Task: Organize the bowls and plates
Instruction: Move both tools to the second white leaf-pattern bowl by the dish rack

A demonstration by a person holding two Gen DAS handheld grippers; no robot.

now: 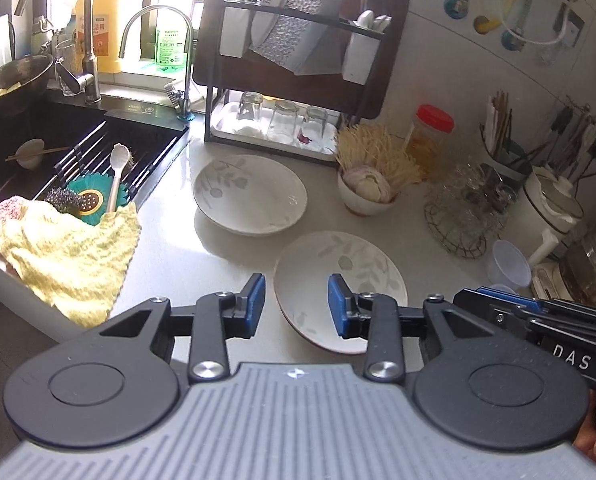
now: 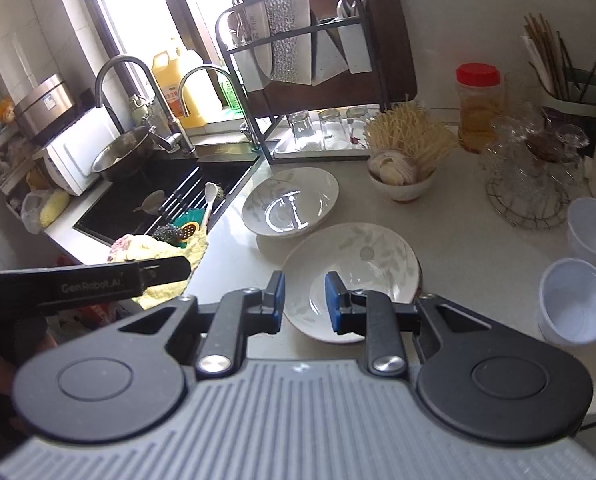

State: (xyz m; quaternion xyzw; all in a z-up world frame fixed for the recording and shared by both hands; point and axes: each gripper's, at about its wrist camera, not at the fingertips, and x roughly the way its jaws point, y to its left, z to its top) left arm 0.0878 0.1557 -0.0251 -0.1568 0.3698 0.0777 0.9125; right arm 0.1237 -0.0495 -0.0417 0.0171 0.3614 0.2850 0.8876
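Two white plates with a grey leaf pattern lie on the pale counter. The far plate [image 1: 250,194] [image 2: 294,204] sits near the sink corner, and the near plate [image 1: 340,276] [image 2: 362,264] lies just beyond both grippers. My left gripper [image 1: 296,300] hovers open at the near plate's left rim, nothing between its blue pads. My right gripper [image 2: 305,300] hangs over the same plate's near edge, its jaws a little apart and empty. A small bowl [image 1: 368,196] [image 2: 402,184] holding garlic stands behind the plates. Another small bowl [image 1: 30,154] with chopsticks sits in the sink.
A black dish rack [image 1: 298,60] with upturned glasses stands at the back. The dark sink [image 1: 98,132] holds a roll-up drainer, a spoon and sponges, with a yellow cloth [image 1: 70,256] over its edge. Glassware in a wire basket [image 2: 526,184], a red-lidded jar [image 2: 478,100] and plastic cups [image 2: 574,300] crowd the right.
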